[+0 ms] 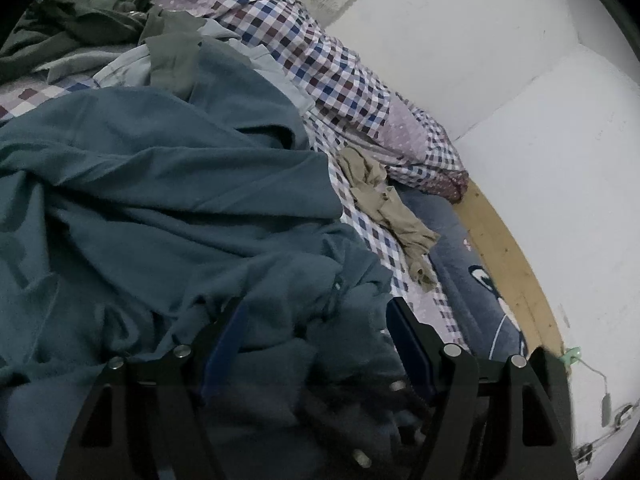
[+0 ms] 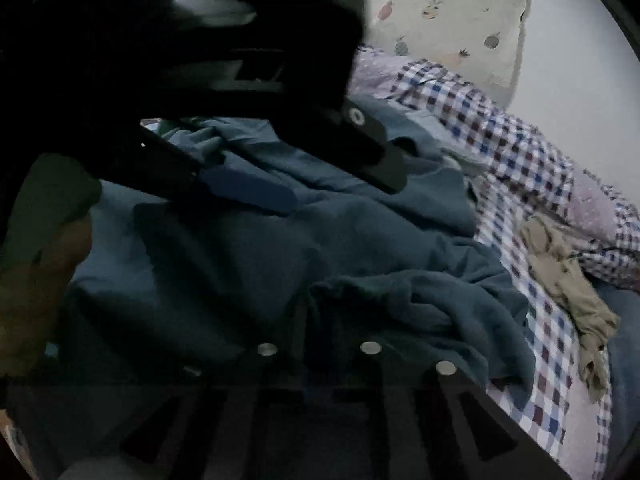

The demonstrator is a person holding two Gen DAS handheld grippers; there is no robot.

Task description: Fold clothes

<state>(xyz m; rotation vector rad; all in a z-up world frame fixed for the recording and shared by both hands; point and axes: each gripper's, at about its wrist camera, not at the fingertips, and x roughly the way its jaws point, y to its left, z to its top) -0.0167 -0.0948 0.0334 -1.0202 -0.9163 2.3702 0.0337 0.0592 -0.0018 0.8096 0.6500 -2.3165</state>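
1. While the teal garment is spread in a crumpled heap over the near and middle part of the checked bedspread, the step in hand is judged to be the gathering and straightening of that garment before any fold is made; no fold is seen yet.
2. The left gripper is held with its jaws spread wide, and a bunched mass of the teal cloth is seen between them; whether the pads press on it cannot be told.
3. The right gripper is seen in its own view low over the near edge of the same garment; its jaws are dark and blurred, so it cannot be told whether cloth is pinched or not.
4. The left gripper is also seen from the right wrist, far and to the left, above the garment.
5. The next move is judged to call for 2 corners or a hem to be found and pinched, one by each gripper, so that the cloth can be lifted and laid flat.
6. Other clothes are left untouched: a dark green garment far to the left and a small khaki piece to the right, just beside a navy printed item.
7. A pineapple-print cloth is seen at the far end; some print is visible on it in the left view, but it is too small to be read. No brand or label is legible.
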